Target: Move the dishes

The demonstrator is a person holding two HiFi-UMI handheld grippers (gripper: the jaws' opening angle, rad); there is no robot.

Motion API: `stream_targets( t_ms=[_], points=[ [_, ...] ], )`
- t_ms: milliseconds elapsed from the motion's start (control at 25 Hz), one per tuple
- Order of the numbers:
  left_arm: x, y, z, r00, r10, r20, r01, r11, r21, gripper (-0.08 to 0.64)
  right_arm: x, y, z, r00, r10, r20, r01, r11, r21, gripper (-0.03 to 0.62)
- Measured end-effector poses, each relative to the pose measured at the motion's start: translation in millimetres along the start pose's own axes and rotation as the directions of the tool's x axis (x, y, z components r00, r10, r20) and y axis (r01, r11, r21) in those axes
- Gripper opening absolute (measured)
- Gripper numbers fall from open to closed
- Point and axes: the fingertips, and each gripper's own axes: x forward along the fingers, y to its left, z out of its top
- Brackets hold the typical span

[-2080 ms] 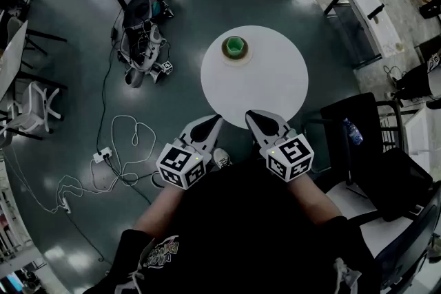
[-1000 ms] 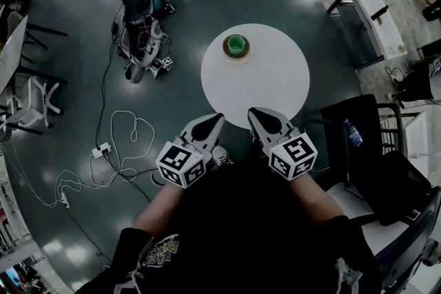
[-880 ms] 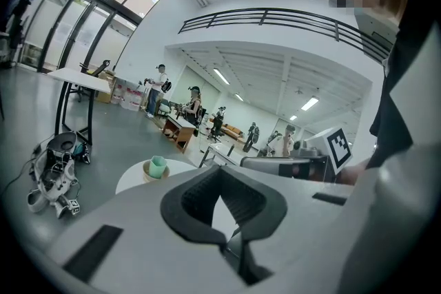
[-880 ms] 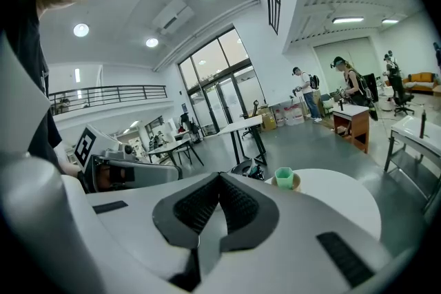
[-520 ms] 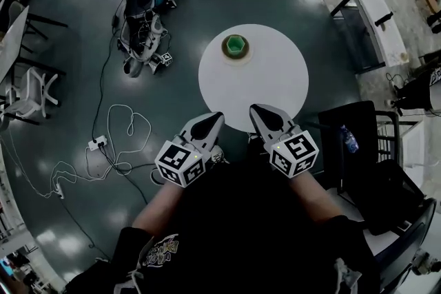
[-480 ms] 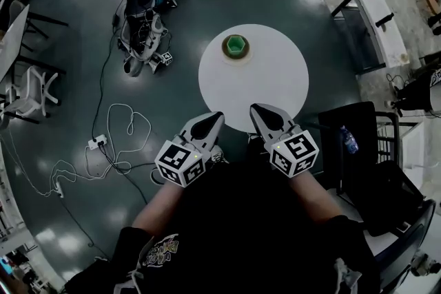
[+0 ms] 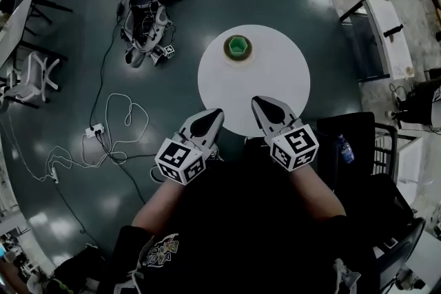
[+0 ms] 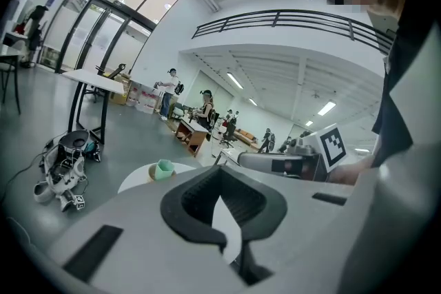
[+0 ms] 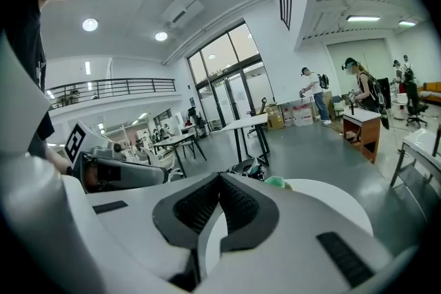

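Observation:
A green cup stands on a tan saucer at the far side of a round white table. My left gripper is shut and empty, its tip just short of the table's near left rim. My right gripper is also shut and empty, its tip over the near rim. In the left gripper view the jaws meet at the tip, with the green cup on the table ahead to the left. The right gripper view shows closed jaws and the green cup just beyond them.
White cables and a power strip lie on the grey floor at left. A heap of gear sits beyond them. A black chair with a bottle stands right of the table. People stand far off.
Both grippers have edged forward toward the table, the right one a little more; its tip now overlaps the near rim. Both stay shut. The cup has not moved.

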Motion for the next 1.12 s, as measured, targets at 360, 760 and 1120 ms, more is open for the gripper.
stream_targets(
  t_ms=[360, 760, 1120],
  points=[
    [24.6, 18.1, 0.2, 0.996, 0.083, 0.030, -0.084, 0.996, 0.013, 0.006, 25.6, -35.5, 2.8, 0.999, 0.024, -0.031, -0.025, 0.999, -0.035, 0.021],
    [51.3, 41.2, -5.8, 0.975, 0.209, 0.082, -0.213, 0.976, 0.046, 0.005, 62.6, -70.2, -5.4, 0.998, 0.041, -0.050, -0.043, 0.998, -0.050, 0.021],
    [77.1, 58.0, -24.8, 0.953, 0.290, 0.083, -0.294, 0.955, 0.045, 0.006, 87.1, -102.1, -22.0, 0.998, 0.022, -0.051, -0.026, 0.997, -0.067, 0.021]
  ],
)
